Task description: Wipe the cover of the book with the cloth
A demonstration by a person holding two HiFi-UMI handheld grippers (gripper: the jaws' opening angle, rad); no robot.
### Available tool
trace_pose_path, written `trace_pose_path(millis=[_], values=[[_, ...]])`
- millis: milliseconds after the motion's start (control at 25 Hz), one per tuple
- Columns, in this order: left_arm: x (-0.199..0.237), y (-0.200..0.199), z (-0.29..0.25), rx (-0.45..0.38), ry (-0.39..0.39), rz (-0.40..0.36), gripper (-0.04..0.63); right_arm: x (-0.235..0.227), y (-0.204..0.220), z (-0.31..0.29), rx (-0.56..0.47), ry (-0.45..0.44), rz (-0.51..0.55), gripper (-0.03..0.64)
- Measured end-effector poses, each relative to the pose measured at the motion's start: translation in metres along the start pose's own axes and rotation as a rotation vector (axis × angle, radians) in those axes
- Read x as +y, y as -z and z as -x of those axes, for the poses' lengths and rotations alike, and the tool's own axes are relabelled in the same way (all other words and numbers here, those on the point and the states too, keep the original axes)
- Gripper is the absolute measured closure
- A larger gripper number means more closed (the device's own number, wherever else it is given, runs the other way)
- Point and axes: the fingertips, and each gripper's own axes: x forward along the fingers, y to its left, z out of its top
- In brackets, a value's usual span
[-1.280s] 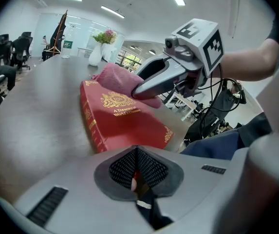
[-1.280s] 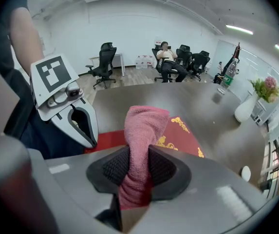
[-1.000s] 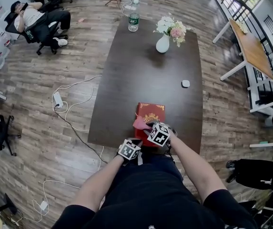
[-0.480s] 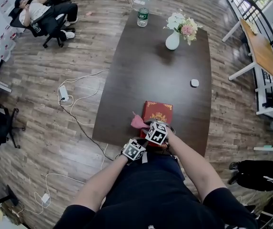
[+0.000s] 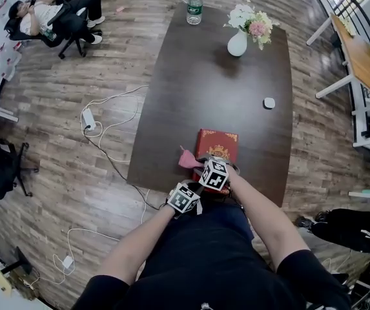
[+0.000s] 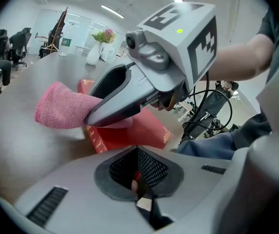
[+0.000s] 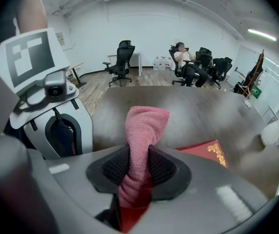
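- Remote op, my R claw (image 7: 138,172) clamped on pink cloth (image 7: 144,126); cloth's free end trails off L edge of red book (image 5: 217,146) toward table (image 5: 223,89).
- Book lies flat, cover up, at table's near end.
- My L claw (image 6: 139,182), jaws together, just beside R claw, at table's near edge.

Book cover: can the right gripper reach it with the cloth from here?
Probably yes. The right gripper is shut on the cloth right over the book's left edge, and the cover beyond looks bare.
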Motion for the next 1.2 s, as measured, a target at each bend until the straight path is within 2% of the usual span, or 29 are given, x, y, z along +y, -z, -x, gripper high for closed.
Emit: trace_pose_path(millis=[360, 1200], values=[[0.000, 0.003, 0.001, 0.006, 0.001, -0.004, 0.600, 0.002, 0.002, 0.000, -0.047, -0.013, -0.026, 0.505], [0.000, 0.001, 0.000, 0.007, 0.007, -0.011, 0.600, -0.002, 0.017, 0.007, -0.036, -0.012, -0.043, 0.505]])
